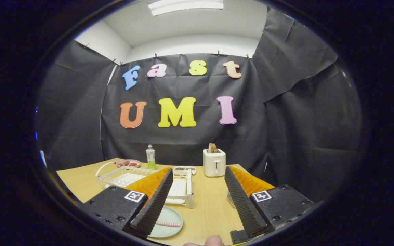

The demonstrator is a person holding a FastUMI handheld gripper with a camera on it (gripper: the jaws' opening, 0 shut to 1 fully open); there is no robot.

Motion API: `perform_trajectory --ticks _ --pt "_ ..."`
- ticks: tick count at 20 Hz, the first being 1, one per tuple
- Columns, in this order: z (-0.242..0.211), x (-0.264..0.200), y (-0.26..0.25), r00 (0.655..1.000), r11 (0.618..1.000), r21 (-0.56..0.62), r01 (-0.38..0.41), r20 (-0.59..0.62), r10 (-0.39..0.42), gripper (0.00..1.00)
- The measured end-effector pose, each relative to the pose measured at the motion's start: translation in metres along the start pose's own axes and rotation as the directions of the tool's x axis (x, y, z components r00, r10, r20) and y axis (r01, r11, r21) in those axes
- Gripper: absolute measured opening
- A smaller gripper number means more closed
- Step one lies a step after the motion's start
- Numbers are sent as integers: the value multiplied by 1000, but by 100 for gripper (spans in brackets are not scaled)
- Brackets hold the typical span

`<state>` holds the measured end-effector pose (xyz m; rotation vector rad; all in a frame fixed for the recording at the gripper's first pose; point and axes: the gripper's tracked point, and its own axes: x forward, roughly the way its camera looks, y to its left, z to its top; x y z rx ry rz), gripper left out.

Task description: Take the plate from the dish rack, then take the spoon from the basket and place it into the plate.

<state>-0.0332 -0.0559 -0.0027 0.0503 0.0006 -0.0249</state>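
Observation:
My gripper [197, 169] is open above the wooden table [207, 208], with nothing between its fingers. A pale green plate [173, 213] lies flat on the table beside the base of the left finger, partly hidden by it. On the plate rests a pink striped spoon handle [168, 223]; its bowl end is behind the finger. The white wire dish rack [121, 176] stands beyond the left finger, with a white tray part [178, 189] showing between the fingers. A bit of wire basket [230, 200] peeks from behind the right finger.
A white toaster [214, 162] with bread in it stands at the back of the table. A green-filled bottle [150, 157], a pink plate [128, 163] and a small dish [184, 168] sit behind the rack. A person's fingertip [212, 241] shows beneath the gripper.

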Motion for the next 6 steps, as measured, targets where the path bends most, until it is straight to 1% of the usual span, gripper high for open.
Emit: perform_trajectory --ticks 6 --pt "1 1 -3 1000 1000 4 11 6 -11 98"
